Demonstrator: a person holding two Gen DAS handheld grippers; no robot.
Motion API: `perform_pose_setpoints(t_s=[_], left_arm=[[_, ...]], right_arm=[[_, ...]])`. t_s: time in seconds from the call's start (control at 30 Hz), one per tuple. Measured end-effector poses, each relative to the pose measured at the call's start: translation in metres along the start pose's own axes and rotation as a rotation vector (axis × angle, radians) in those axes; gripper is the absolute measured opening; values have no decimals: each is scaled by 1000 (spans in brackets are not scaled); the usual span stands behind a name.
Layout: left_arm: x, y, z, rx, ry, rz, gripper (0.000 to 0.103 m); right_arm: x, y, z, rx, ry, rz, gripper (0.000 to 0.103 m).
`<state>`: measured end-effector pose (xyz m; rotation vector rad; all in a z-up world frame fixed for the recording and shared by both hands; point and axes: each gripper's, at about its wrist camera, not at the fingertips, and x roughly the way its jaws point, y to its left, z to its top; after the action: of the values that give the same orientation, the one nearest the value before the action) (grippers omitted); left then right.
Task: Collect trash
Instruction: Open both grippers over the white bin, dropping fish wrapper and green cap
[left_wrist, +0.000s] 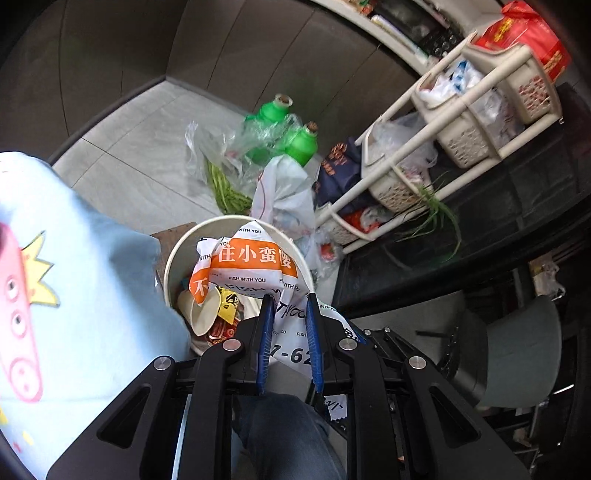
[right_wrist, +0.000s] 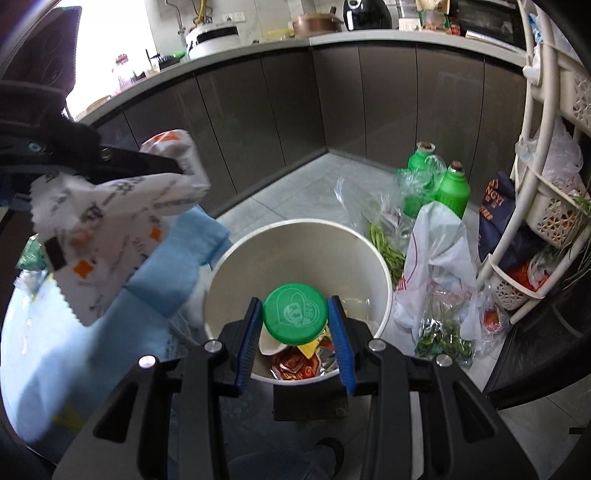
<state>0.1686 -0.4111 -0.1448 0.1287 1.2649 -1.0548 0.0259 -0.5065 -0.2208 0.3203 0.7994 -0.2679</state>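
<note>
Right wrist: right claw (right_wrist: 295, 317) clamps green lid (right_wrist: 294, 311) over bin (right_wrist: 382, 291) of wrappers; left claw (left_wrist: 290, 310) pinches white wrapper (left_wrist: 255, 266).

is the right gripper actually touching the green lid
Touching. In the right wrist view the green lid sits clamped between both blue pads of the right gripper, its edges against them, held above the white bin.

Wrapper (right_wrist: 122, 221) blurred beside the left claw (right_wrist: 177, 166); bin (left_wrist: 177, 254) contents half-hidden under it.
</note>
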Motion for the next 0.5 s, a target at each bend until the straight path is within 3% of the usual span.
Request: perform_pose_setpoints(t_s=[0.2,0.3,0.4,0.5], left_arm=[[41,7,9,14,60,47,18],[52,10,13,16,61,58,28],[54,11,15,12,33,76,50],[46,11,16,1,-8,73,72]], right_arm=[[28,-8,-6,7,34,6,37],[35,-12,-7,5,35,-2,40],[37,-14,-9,-8,28,-7,71],[31,-16,-11,-24,5,-1,90]])
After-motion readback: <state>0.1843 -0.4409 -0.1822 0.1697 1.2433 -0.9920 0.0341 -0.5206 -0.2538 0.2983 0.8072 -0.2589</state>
